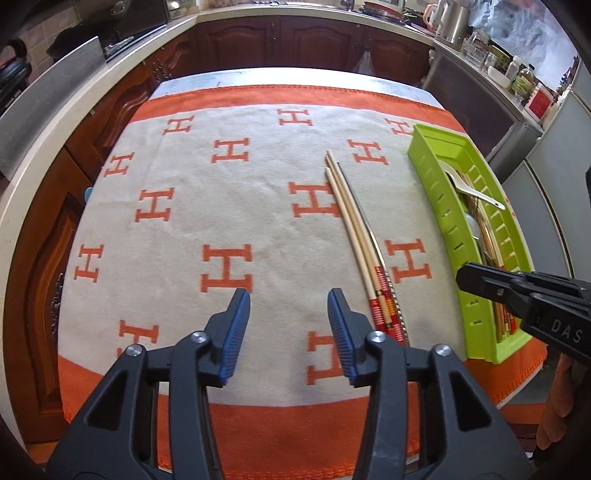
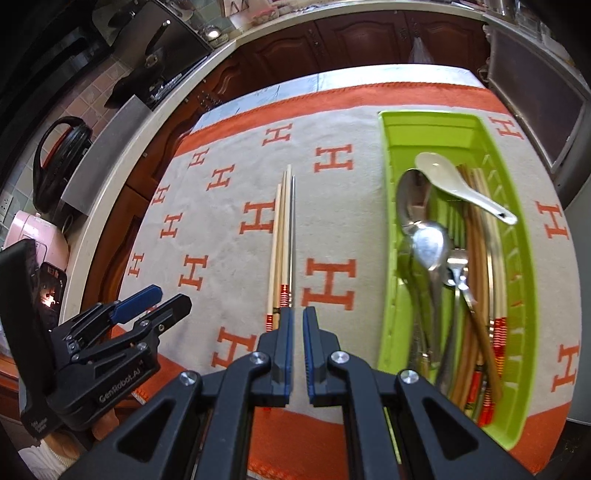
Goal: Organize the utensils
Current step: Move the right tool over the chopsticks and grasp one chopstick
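Observation:
Three chopsticks (image 1: 354, 229) (image 2: 282, 229), two wooden with red-banded ends and one metal, lie side by side on the beige cloth with orange H marks (image 1: 221, 221). To their right stands a green tray (image 1: 436, 206) (image 2: 388, 258) holding a white ceramic spoon (image 1: 476, 192) (image 2: 454, 184), metal spoons (image 2: 428, 240) and more chopsticks (image 2: 480, 258). My left gripper (image 1: 290, 317) (image 2: 166, 301) is open and empty, just left of the loose chopsticks' banded ends. My right gripper (image 2: 298, 317) (image 1: 465, 280) is shut with nothing in it, between those ends and the tray.
The cloth covers a table ringed by a pale countertop (image 1: 74, 110) and dark wooden cabinets (image 1: 314, 44). Jars and a steel pot (image 1: 454, 22) stand at the back right. A phone (image 2: 48, 288) and a pink appliance (image 2: 33, 232) sit at the left.

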Tool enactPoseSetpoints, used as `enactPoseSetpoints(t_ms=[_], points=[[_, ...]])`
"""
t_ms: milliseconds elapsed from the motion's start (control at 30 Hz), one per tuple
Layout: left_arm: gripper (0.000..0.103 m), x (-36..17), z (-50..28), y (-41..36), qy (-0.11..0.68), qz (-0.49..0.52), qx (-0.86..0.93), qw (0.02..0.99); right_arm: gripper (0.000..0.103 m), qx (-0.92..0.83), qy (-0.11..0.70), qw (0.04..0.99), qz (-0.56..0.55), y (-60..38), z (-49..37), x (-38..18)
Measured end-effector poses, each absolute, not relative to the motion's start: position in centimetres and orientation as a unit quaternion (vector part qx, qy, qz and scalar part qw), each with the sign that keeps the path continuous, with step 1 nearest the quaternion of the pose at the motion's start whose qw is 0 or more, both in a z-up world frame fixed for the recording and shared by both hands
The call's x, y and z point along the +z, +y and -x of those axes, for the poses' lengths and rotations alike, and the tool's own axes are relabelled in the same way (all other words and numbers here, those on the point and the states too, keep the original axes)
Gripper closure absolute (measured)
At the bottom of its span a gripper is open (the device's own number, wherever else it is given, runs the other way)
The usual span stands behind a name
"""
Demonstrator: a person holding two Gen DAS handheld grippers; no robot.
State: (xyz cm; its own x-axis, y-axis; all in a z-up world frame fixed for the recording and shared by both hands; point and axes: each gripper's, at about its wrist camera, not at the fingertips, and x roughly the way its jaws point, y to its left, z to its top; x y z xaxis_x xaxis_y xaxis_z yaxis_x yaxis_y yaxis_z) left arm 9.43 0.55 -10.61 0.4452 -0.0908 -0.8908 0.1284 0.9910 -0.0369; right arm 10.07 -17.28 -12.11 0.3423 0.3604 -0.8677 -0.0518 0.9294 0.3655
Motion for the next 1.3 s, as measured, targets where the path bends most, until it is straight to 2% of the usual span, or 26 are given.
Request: enactPoseSetpoints(t_ms=[533,1033,1133,1200,1300], points=[[0.061,-12.8,-10.6,2.9,0.531,-0.003,-0.064,0.845,0.097,0.087,0.602,0.789,-0.084,-13.3,-13.1,-16.5],[0.061,-14.0,-11.2,4.1,0.540,0.014,-0.068,0.839,0.096,0.070,0.602,0.794,-0.043,-12.1,-15.0,-16.8],[0.061,-14.0,-11.2,4.1,0.540,0.015,-0.067,0.839,0.091,0.074,0.599,0.797,-0.026,-11.5,-14.9,-16.7],[0.061,-14.0,-11.2,4.1,0.540,0.016,-0.067,0.839,0.082,0.081,0.596,0.799,-0.023,-11.3,-14.8,-16.7],[0.061,-14.0,-11.2,4.1,0.541,0.014,-0.068,0.838,0.078,0.083,0.588,0.804,-0.018,-10.9,-14.6,-16.6]])
